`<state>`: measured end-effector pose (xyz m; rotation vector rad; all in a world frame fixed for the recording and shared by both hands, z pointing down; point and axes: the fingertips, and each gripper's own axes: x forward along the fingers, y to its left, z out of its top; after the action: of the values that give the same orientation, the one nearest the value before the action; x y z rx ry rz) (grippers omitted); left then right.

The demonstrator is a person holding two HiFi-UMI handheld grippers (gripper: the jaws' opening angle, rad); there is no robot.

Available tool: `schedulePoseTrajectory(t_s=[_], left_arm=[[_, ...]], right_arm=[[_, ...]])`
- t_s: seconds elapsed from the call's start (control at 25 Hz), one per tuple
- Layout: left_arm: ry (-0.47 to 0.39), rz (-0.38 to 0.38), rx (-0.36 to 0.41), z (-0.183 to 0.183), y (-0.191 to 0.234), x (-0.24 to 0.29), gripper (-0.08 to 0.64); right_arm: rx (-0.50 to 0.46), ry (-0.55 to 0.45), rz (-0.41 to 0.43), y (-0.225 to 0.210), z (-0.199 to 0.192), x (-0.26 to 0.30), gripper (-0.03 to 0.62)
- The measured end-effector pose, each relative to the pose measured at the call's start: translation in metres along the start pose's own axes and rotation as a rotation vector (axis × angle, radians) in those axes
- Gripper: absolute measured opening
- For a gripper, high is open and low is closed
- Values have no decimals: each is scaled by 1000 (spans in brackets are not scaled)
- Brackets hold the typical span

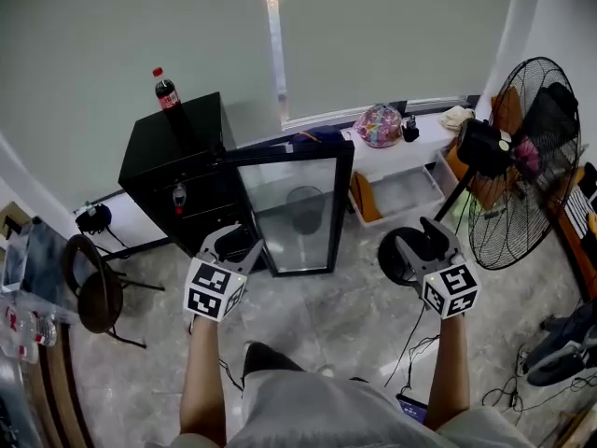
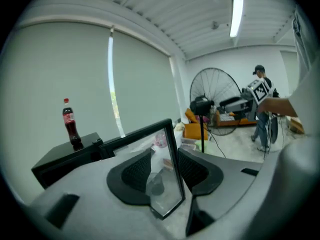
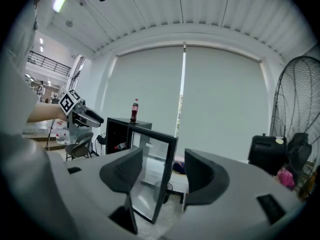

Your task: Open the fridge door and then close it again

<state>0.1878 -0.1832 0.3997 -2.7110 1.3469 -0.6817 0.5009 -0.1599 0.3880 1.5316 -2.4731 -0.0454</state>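
Observation:
The black mini fridge [image 1: 173, 171] stands against the wall with a cola bottle [image 1: 166, 90] on top. Its glass door [image 1: 298, 211] is swung wide open toward me. My left gripper [image 1: 231, 241] is open and empty, in front of the fridge opening, just left of the door's hinge side. My right gripper [image 1: 417, 241] is open and empty, to the right of the door and apart from it. In the left gripper view the door [image 2: 172, 149] shows between the open jaws, further off. In the right gripper view the door [image 3: 156, 156] and fridge [image 3: 116, 134] lie ahead.
A large standing fan [image 1: 527, 166] is at the right, with cables [image 1: 410, 343] trailing over the tiled floor. A chair [image 1: 93, 287] stands at the left. A low white shelf [image 1: 410, 152] with a pink bag [image 1: 378, 124] runs behind the door. A person [image 2: 261, 109] stands far off.

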Motion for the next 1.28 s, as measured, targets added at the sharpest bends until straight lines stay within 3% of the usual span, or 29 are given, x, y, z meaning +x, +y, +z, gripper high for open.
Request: schedulePoseTrajectory(t_s=[0.12, 0.28, 0.56, 0.8, 1.0, 1.28], left_arm=[[64, -39, 92, 4, -10, 18, 166], [60, -76, 213, 29, -3, 51, 166], [79, -271, 501, 73, 17, 147, 166], [163, -357, 635, 80, 38, 220, 166], [239, -412, 659, 66, 54, 251, 166], [275, -491, 567, 55, 60, 261, 166]], right_arm=[[-30, 15, 58, -6, -3, 18, 245], [-54, 15, 105, -18, 0, 60, 252], [26, 50, 143, -43, -13, 145, 262], [79, 145, 211, -55, -45, 225, 264], [89, 200, 279, -57, -63, 273, 265], [78, 211, 454, -52, -72, 311, 265]])
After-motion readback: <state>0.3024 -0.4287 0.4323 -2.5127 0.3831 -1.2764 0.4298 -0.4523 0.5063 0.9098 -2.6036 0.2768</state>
